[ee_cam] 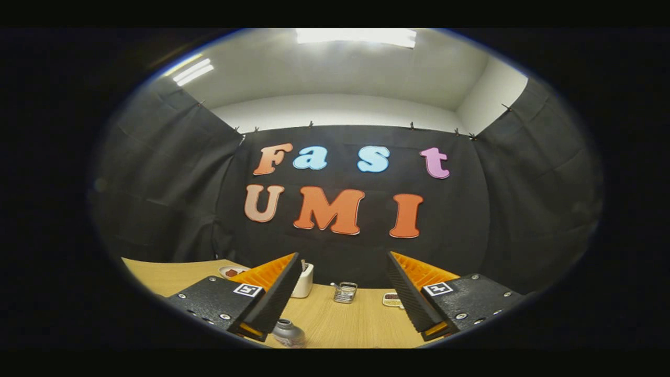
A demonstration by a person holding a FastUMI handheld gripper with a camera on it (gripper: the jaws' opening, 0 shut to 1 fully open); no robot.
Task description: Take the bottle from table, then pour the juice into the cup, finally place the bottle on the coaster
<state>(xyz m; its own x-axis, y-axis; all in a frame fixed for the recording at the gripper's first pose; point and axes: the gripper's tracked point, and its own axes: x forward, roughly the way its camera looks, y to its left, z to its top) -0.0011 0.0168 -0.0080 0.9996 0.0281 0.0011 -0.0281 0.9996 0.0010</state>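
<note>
Hovering above a wooden table point(345, 324), fingers wide apart, nothing between them: gripper point(343, 290). Black ribbed pads facing each other across the gap, orange ribbing on the outer sides, a small square black-and-white marker on each black mount. Left finger point(275, 293) slanting in from the lower left, right finger point(413, 296) from the lower right.

Standing low and close, just beside the tip of the left finger and slightly inside it: bottle point(288, 332), grey body, dark cap, seen from above and partly cut off below. Not touched by either finger, as far as can be told.

Sitting farther off on the table, roughly midway between the two fingers and beyond their tips: clear glass cup point(345, 292), with something thin sticking out of it toward the left. Contents too small to make out.

Peeking out from behind the right finger, near the cup: small flat coaster point(391, 299), pale rim, darker patterned middle, partly hidden.

Showing behind the left finger: white container point(303, 281), rounded, mostly covered by the finger. Farther left, beyond the same finger: small white plate point(233, 271) with something reddish on it.

Rising behind the table: black cloth wall point(497, 209). Above it, a white ceiling with bright strip lights point(356, 35).
</note>
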